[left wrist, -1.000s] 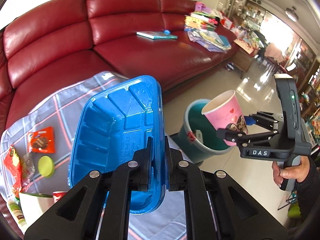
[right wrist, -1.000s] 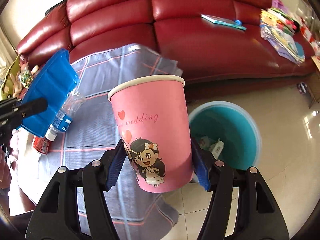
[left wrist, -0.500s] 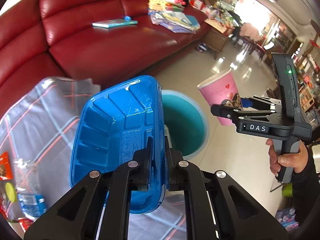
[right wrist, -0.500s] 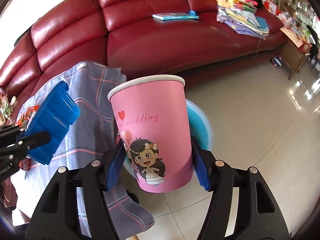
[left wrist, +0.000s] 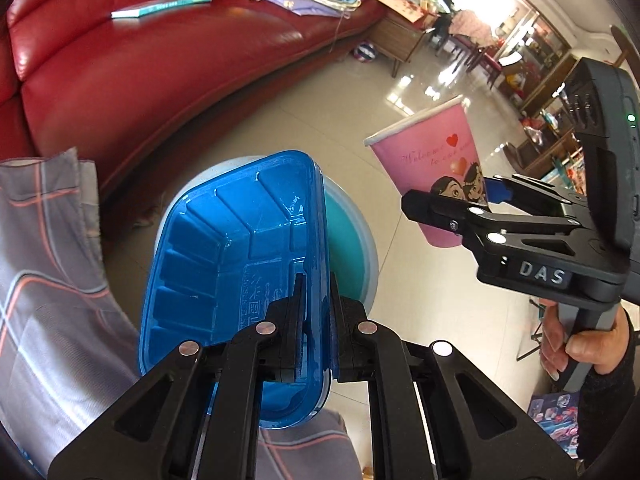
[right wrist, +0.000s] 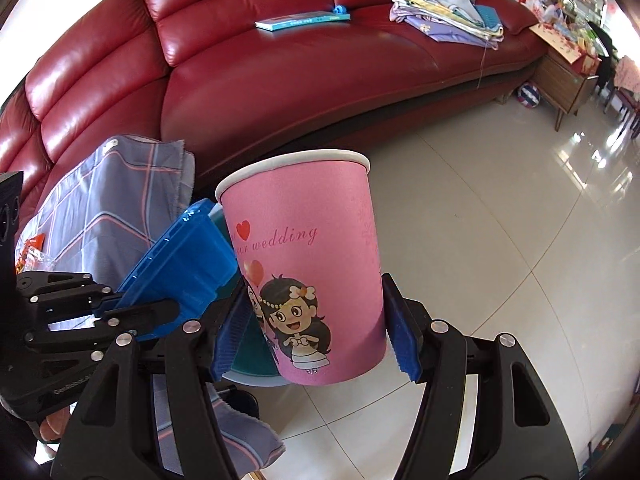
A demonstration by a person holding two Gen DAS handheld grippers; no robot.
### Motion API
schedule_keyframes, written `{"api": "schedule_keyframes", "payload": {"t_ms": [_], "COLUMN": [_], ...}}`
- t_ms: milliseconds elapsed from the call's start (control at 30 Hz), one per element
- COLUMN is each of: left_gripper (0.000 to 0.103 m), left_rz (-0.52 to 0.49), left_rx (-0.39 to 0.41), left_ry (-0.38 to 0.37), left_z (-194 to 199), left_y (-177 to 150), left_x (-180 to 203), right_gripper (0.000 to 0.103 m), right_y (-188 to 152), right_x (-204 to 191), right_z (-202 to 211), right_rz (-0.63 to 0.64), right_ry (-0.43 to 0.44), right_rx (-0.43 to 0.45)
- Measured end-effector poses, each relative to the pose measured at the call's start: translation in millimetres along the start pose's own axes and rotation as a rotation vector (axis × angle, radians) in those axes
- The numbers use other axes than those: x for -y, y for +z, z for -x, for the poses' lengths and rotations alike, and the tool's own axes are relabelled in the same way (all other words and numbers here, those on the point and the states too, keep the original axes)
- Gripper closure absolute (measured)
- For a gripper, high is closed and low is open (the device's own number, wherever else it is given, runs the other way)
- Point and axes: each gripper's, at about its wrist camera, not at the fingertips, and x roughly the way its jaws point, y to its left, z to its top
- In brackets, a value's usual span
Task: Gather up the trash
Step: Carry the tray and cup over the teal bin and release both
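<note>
The tray (left wrist: 224, 264) is glossy bright blue with moulded ribs. The paper cup (right wrist: 308, 264) is pink with a white rim, red hearts, curly script and a cartoon bride in white. The bin (left wrist: 348, 240) is teal inside with a pale grey rim. The cloth (right wrist: 108, 208) on the table is grey-lilac, checked with salmon and white lines. The sofa (right wrist: 280, 68) is shiny dark red leather. The floor (right wrist: 500, 240) is cream glossy tile. The tongs are black with blue pads (right wrist: 402, 332).

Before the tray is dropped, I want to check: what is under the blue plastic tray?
Under the blue tray stands the teal bin; only part of its rim and inner wall show. The tray covers most of the opening, so the bin's contents cannot be seen.
</note>
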Motion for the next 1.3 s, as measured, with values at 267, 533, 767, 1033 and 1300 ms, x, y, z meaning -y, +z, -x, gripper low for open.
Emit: {"api": "schedule_keyframes", "payload": {"t_ms": [267,533,767,1033,1300], "left_gripper": [0.051,0.040,0.023,0.011,0.008], "left_rz": [0.045,0.088,0.128,0.151,0.184], "left_rx": [0.014,0.017,0.047,0.104,0.128], "left_ry": [0.042,0.078,0.114,0.148,0.157], "left_z": [-12.3,-3.5,14.6,41.3,62.1], "left_y": [0.0,-3.9,-18.8,-33.6,-45.4], "left_x": [-5.2,-22.0,-38.4,-54.4,-68.1], "right_gripper": [0.043,0.043,0.043,0.038,0.017], "right_y": [4.9,5.6,5.9,9.5,13.8], "right_x": [8.5,2.8,-15.2,-47.6,-66.8], "right_z": [-12.0,-23.7,-34.4,-38.1,-30.5], "right_rz": [-0.009,-0.004,0.026,0.080,0.067], "right_ry": [-0.011,0.003,0.028,0.063,0.063], "right_rx": [-0.018,-0.036,-0.061,-0.073,-0.065]}}
